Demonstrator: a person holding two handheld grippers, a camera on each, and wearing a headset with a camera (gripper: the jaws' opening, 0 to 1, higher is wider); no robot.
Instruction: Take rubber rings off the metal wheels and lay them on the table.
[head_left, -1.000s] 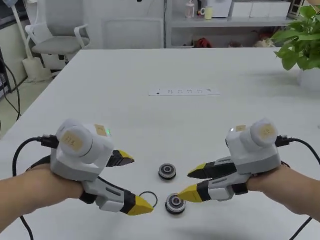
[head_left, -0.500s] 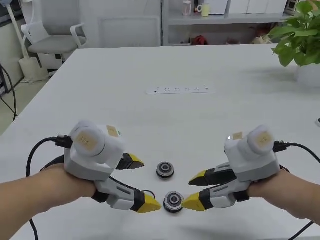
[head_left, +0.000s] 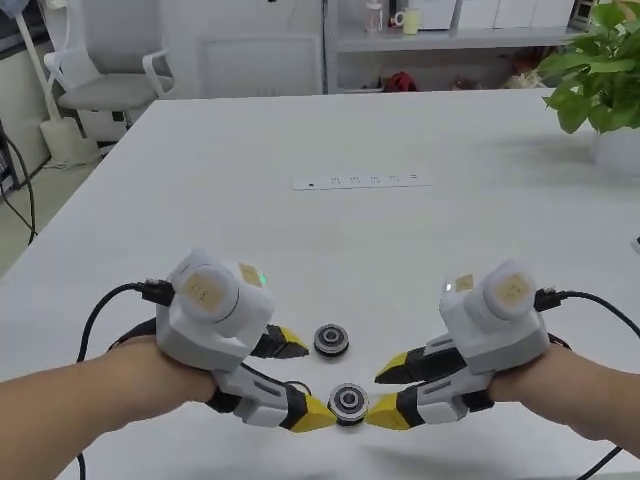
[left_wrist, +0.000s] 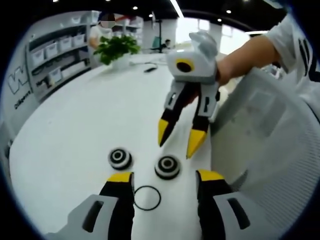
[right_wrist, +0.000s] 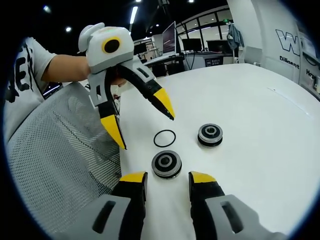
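- My left gripper (head_left: 312, 385) and right gripper (head_left: 380, 397): white-grey bodies, black jaws, yellow tips.
- Black cables (head_left: 590, 297) at nine and three o'clock.
- White sleeve (left_wrist: 287, 35), black print.

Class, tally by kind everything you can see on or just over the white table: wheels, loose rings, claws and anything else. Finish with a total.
Metal wheels: 2
Loose rubber ring: 1
Claws: 2, the left claw and the right claw
Power strip: 1
Potted plant: 1
Total: 7
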